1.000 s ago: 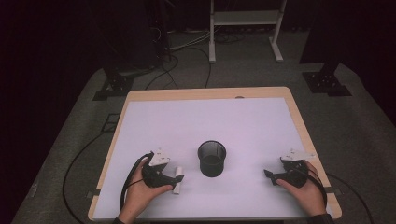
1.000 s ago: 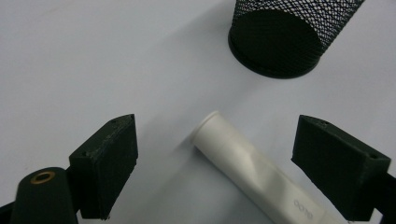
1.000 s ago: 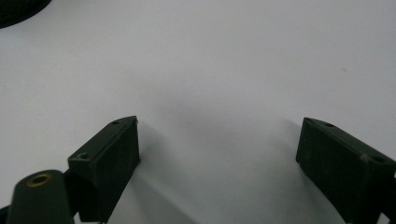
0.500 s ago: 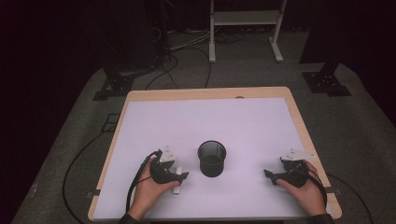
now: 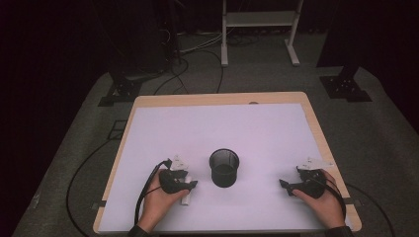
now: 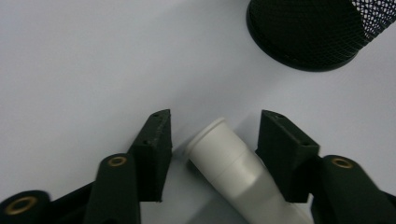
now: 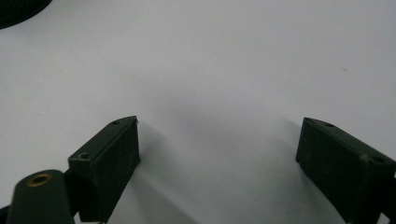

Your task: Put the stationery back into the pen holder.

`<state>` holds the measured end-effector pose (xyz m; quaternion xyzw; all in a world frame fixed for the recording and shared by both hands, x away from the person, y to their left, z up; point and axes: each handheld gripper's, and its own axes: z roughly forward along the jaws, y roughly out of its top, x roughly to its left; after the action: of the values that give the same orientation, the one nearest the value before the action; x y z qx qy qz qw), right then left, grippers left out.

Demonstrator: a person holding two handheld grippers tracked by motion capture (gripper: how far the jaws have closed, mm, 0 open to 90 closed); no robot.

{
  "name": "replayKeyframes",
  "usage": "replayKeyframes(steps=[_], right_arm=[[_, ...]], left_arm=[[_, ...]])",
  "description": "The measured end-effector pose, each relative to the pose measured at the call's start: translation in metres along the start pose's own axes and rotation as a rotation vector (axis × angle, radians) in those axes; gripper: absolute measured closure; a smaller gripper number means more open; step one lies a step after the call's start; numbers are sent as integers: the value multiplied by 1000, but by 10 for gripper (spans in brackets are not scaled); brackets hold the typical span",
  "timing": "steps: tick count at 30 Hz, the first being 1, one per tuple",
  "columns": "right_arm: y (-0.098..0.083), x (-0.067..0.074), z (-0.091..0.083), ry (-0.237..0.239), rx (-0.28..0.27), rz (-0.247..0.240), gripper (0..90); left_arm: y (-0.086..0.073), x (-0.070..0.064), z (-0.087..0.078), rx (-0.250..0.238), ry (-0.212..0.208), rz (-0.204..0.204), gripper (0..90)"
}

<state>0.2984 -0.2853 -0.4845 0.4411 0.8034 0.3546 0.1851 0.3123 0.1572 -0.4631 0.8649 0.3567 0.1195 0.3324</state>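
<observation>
A white tube (image 6: 233,175) is seen lying on the table (image 5: 257,128) beside the mesh cup (image 5: 224,168), between the left gripper (image 6: 212,135) jaws, which have just been closing; 1 pad touches it, a gap remains at the other. The right gripper (image 7: 219,154) is held spread.

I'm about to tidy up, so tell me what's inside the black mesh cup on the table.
From above, the black mesh cup looks empty: just a dark bottom, though its near wall hides part of the inside. A white tube lies outside it, between the left gripper's jaws.

White plastic tube (image 6: 233,165) flat on the table, slantwise, ridged end towards the black mesh cup (image 6: 308,32)
</observation>
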Motion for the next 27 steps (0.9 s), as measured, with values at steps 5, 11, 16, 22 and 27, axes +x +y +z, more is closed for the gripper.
replayKeyframes(steps=[5, 11, 16, 22, 27], right_arm=[[0, 0, 0, 0, 0, 1, 121], [0, 0, 0, 0, 1, 1, 121], [0, 0, 0, 0, 1, 2, 121], [0, 0, 0, 0, 1, 2, 122], [0, 0, 0, 0, 0, 1, 121]], left_arm=[[0, 2, -1, -3, -4, -6, 541], [0, 5, -1, -4, -10, -4, 578], [0, 5, -1, -5, -22, 8, 606], [2, 2, -2, 3, -52, 24, 648], [2, 1, -2, 8, -60, 25, 651]])
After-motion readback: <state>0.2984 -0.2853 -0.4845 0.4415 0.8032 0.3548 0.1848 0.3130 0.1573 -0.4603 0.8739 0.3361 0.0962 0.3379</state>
